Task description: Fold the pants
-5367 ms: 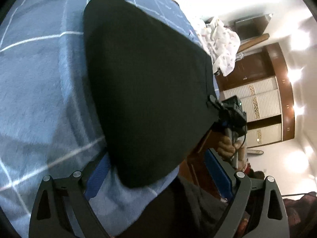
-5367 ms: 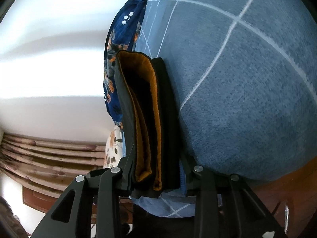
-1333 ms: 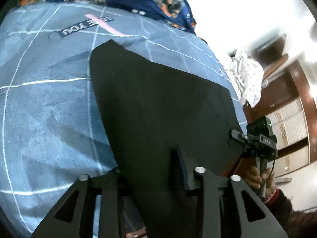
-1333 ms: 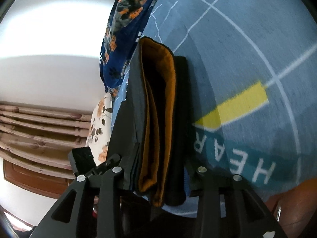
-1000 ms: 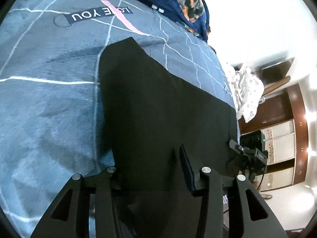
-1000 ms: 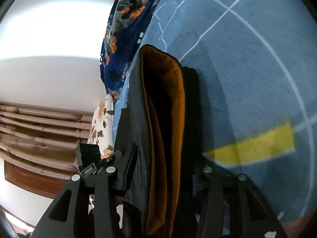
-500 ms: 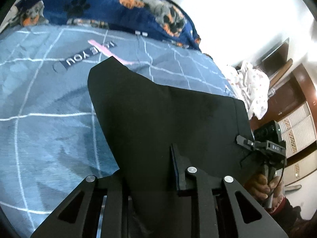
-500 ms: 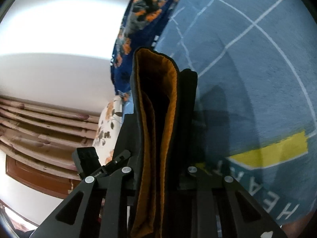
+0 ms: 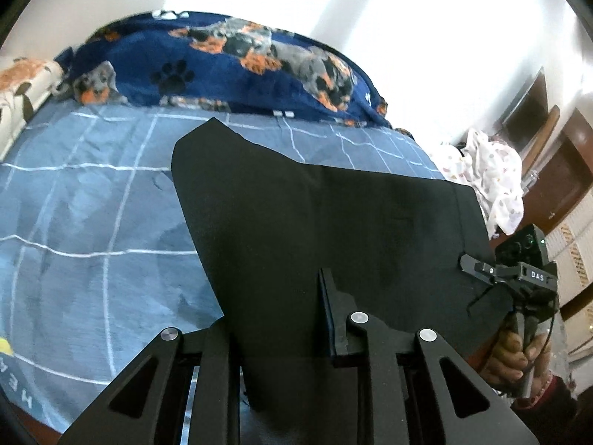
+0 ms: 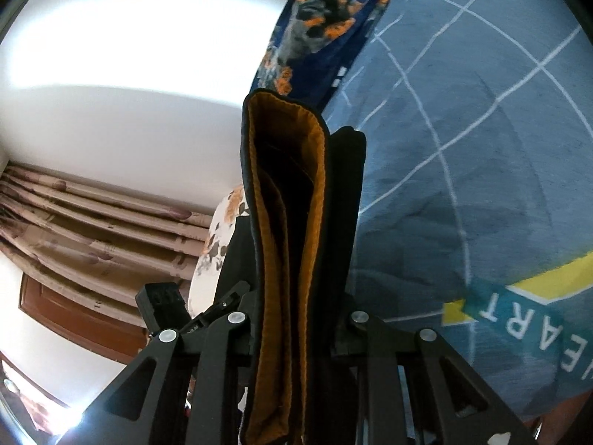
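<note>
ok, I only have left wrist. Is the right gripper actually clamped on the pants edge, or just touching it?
Observer: Clamped. In the right wrist view the right gripper is shut on the pants, with several stacked layers between its fingers.
Operator: Which end is it holding?
Observer: Probably the waistband. An orange lining shows inside the black layers, but I can't confirm it.
Operator: Anything on the bed beside that end?
Observer: Only bedspread, with a teal and yellow lettered patch to the right of the pants.
</note>
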Motion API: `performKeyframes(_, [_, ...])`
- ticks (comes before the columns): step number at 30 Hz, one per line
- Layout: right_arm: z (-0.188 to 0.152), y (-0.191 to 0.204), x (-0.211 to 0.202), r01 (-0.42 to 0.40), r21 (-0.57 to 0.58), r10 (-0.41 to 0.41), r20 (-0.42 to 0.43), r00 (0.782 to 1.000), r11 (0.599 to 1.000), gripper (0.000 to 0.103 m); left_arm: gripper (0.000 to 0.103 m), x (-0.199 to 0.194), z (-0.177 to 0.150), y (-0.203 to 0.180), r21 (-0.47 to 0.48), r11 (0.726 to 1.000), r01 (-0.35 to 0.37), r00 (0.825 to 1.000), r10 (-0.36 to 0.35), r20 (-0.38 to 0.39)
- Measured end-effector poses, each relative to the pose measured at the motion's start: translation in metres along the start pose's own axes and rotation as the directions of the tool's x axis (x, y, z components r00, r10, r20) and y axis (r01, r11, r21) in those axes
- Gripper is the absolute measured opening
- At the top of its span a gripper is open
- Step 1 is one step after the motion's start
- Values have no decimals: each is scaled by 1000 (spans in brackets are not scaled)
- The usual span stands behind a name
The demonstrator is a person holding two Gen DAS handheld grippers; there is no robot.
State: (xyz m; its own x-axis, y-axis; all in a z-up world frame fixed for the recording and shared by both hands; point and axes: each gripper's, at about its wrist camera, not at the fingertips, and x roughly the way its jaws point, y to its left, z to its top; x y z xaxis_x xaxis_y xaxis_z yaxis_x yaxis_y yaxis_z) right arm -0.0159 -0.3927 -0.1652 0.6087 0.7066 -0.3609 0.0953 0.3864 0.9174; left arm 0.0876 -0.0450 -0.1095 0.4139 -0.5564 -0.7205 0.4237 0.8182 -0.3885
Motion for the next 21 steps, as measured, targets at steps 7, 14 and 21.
performKeyframes(7, [-2, 20, 16, -12, -35, 12, -9, 1000, 999, 21, 21, -19, 7, 8, 6, 999, -50, 998, 50, 42])
performKeyframes(14, [0, 33, 40, -19, -44, 18, -34, 999, 999, 21, 21, -32, 19, 23, 6, 995, -98, 993, 97, 63])
performKeyframes(21, [13, 50, 66, -33, -63, 30, -54, 998, 997, 21, 21, -42, 36, 38, 9, 989, -147, 985, 145, 96])
